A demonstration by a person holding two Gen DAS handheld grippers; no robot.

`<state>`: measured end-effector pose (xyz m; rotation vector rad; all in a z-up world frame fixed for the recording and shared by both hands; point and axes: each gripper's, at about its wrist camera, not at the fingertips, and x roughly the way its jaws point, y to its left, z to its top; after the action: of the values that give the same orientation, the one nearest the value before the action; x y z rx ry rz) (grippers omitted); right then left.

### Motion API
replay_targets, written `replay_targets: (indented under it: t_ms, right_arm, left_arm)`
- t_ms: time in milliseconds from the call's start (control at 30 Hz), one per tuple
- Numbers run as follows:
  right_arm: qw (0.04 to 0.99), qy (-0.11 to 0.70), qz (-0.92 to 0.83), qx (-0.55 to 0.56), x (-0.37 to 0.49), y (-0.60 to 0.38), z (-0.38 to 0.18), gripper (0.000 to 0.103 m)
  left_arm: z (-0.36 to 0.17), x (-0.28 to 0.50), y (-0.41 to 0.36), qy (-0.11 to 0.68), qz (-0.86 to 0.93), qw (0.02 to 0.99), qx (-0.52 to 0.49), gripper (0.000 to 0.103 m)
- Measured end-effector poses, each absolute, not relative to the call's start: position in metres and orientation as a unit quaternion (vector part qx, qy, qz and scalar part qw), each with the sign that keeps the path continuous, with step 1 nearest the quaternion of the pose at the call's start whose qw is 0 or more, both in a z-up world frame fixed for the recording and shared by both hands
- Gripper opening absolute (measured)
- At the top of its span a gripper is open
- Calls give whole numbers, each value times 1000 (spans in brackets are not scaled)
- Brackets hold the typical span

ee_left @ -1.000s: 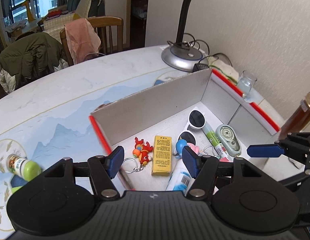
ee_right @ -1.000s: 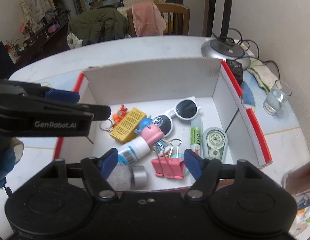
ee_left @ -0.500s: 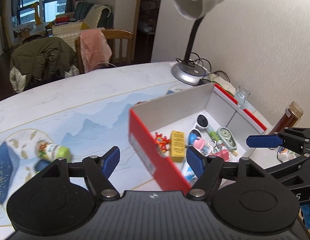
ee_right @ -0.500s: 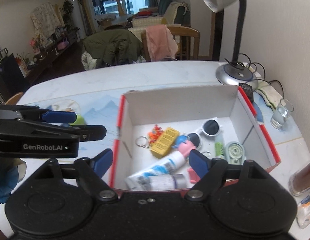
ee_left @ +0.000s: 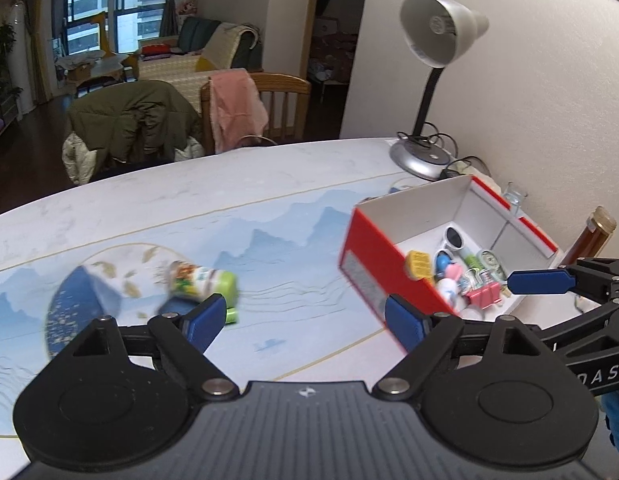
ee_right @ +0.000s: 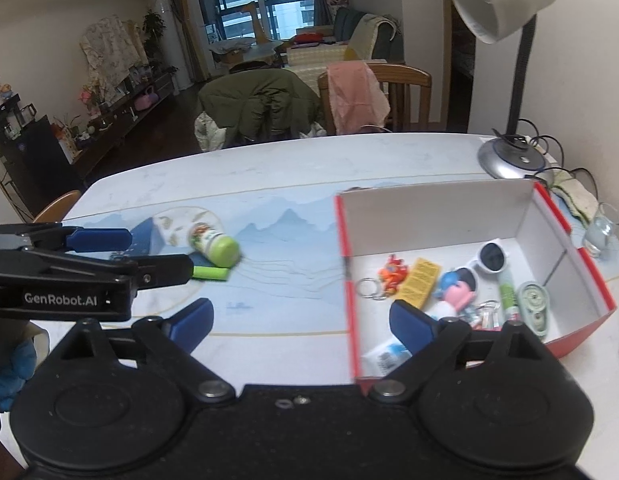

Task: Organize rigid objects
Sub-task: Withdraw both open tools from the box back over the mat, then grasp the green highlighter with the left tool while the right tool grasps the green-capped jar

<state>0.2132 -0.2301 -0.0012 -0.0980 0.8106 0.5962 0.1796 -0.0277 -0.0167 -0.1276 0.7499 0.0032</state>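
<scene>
We are filling the red box [ee_right: 571, 220] at the right of the right wrist view: sunglasses [ee_right: 491, 258], a yellow packet [ee_right: 421, 282] and a keyring toy [ee_right: 391, 272] are lying inside. Still waiting on the table [ee_right: 269, 168], left of centre, are a green-capped bottle [ee_right: 215, 244] and a green marker [ee_right: 209, 272]. Our left gripper [ee_left: 305, 318] and right gripper [ee_right: 301, 320] have just been opening wide, carrying nothing.

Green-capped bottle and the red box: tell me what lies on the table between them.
Nothing: in the right wrist view the stretch between the green-capped bottle and the red box is bare printed tablecloth.
</scene>
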Motion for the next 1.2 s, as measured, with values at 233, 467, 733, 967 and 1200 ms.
replay_targets:
  t_ms: [233,467,733,967,1200]
  right_arm:
    - [874,388,290,-44,196,-196,-3,96]
    - [877,379,290,-51,188,-164,-4,103]
    - [871,387,298,-56,198,-131,-8,103]
    - [862,401,305,-61,221,-106,-16,103]
    - [851,429,295,-67,255,-88,-34,103]
  left_arm:
    - [-21,153,10,360,11,930,-68,101]
    - [-27,137,44,347,22,934,-82,103]
    - [-44,139,76,339,42,934,-101,103]
    - [-66,158,91,343,64,930,-114,103]
    - [-91,183,93,355,67,925,-117,103]
